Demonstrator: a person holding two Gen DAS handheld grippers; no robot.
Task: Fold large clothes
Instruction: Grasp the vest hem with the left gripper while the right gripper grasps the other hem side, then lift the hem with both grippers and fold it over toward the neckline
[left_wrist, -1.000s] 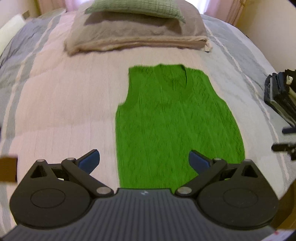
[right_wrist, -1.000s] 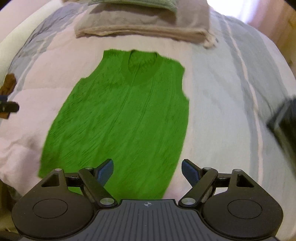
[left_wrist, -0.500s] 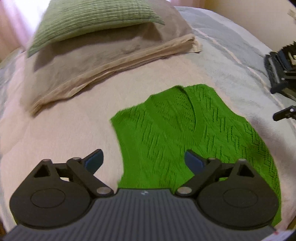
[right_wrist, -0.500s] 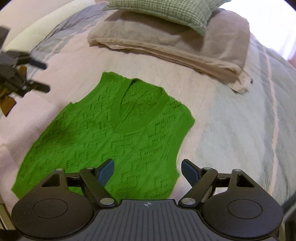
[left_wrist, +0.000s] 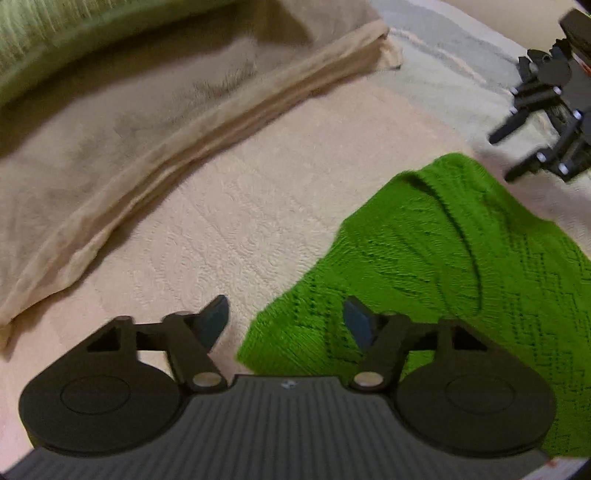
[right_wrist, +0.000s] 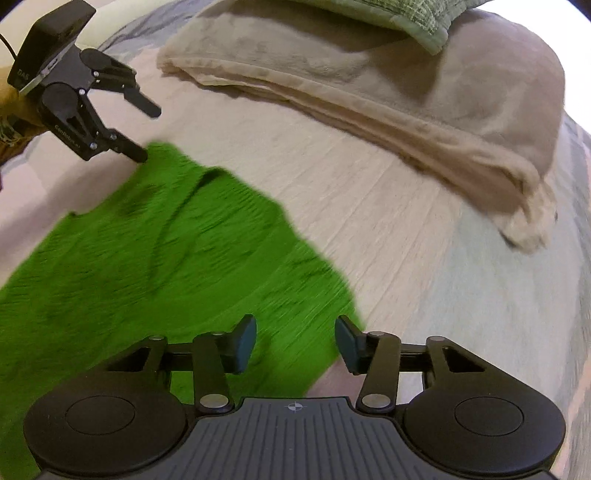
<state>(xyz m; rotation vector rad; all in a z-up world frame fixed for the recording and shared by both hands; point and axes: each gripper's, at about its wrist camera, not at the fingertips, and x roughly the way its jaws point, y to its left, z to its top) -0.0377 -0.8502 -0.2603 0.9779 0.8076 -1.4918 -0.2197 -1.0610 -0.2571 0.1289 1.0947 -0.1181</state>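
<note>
A bright green knitted vest (left_wrist: 443, 258) lies flat on the bed, neck end toward the pillows. My left gripper (left_wrist: 286, 317) is open and low over the vest's left shoulder corner, whose edge lies between its blue pads. My right gripper (right_wrist: 295, 341) is open over the right shoulder corner (right_wrist: 314, 295), with green knit between its pads. In the right wrist view the left gripper (right_wrist: 147, 133) stands open, its lower fingertip at the vest's far shoulder. The right gripper (left_wrist: 503, 157) shows at the top right of the left wrist view.
A beige pillow (left_wrist: 129, 129) with a green pillow (left_wrist: 44, 40) on top lies just beyond the vest; both also show in the right wrist view, beige pillow (right_wrist: 406, 92) and green pillow (right_wrist: 406, 14). The bedcover (right_wrist: 369, 192) is pale pink with grey stripes (right_wrist: 498, 295).
Both grippers have moved forward and down from the vest's hem end to its shoulder corners. The jaws of both have narrowed somewhat but stay open. The vest has not moved.
</note>
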